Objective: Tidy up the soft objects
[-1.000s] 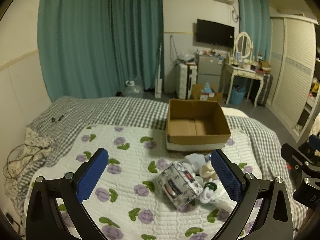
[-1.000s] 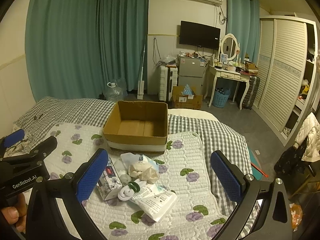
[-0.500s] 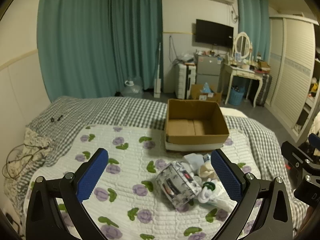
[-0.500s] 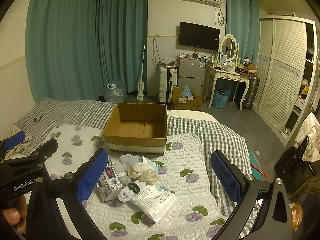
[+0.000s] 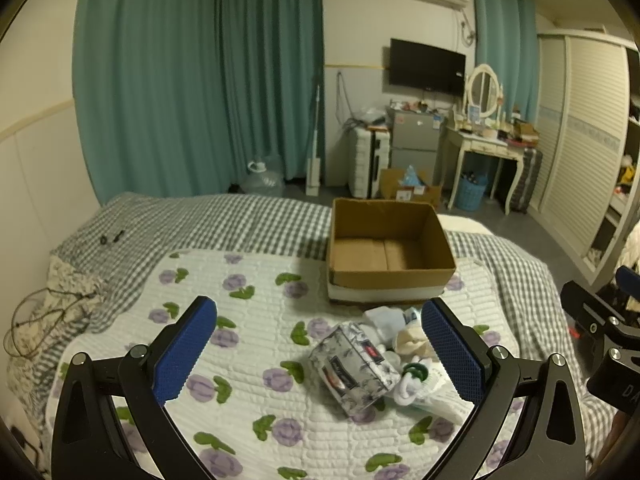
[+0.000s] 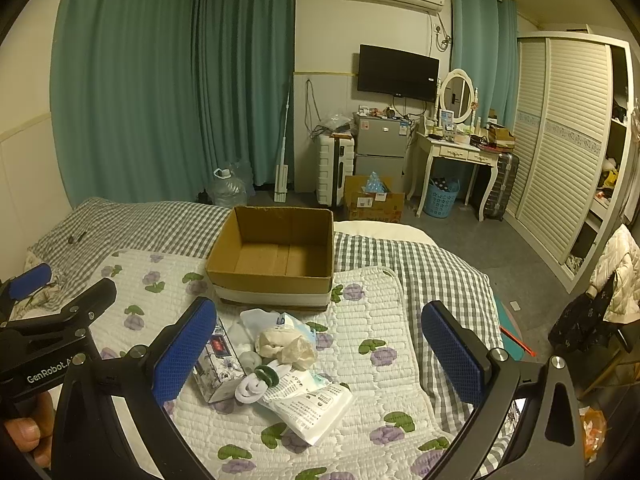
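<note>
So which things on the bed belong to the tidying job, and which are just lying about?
Job:
cardboard box, empty
floral tissue pack
white plastic pouch
rolled socks
beige cloth
left gripper and right gripper, jaws open

Lying about:
cable
small dark bits on the checked sheet

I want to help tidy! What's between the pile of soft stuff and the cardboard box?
Only bare flowered quilt, a narrow strip. The right wrist view shows the pile just short of the cardboard box.

The left gripper (image 5: 318,344) hung with its blue-padded fingers spread wide and nothing between them. Beside it, to its right, the right gripper (image 6: 318,346) was likewise spread and held nothing.
</note>
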A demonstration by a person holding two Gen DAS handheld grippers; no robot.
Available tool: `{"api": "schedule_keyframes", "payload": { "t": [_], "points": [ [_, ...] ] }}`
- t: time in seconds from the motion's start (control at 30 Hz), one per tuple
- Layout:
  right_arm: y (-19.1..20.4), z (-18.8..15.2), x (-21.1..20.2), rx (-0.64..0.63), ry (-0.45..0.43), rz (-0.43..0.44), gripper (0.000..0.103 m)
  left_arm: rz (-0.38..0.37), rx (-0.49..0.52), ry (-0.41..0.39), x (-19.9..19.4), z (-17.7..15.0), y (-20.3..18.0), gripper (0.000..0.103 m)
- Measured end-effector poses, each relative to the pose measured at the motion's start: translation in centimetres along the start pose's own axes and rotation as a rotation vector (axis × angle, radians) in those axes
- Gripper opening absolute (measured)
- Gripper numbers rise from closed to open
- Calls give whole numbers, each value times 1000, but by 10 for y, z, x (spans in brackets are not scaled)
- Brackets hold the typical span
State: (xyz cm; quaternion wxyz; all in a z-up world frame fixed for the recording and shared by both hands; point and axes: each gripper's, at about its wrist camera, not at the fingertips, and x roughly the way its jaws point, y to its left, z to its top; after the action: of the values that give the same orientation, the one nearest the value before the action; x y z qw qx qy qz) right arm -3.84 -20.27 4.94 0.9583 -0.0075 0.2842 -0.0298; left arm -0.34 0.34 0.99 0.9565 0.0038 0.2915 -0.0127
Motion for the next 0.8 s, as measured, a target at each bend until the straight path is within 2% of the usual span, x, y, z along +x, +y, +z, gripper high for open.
{"api": "schedule_keyframes", "payload": {
  "t": [0.8],
  "points": [
    [-2,6,-6,6,-16,1,103,-5,25,-2,5,4,-3,103]
  ]
}}
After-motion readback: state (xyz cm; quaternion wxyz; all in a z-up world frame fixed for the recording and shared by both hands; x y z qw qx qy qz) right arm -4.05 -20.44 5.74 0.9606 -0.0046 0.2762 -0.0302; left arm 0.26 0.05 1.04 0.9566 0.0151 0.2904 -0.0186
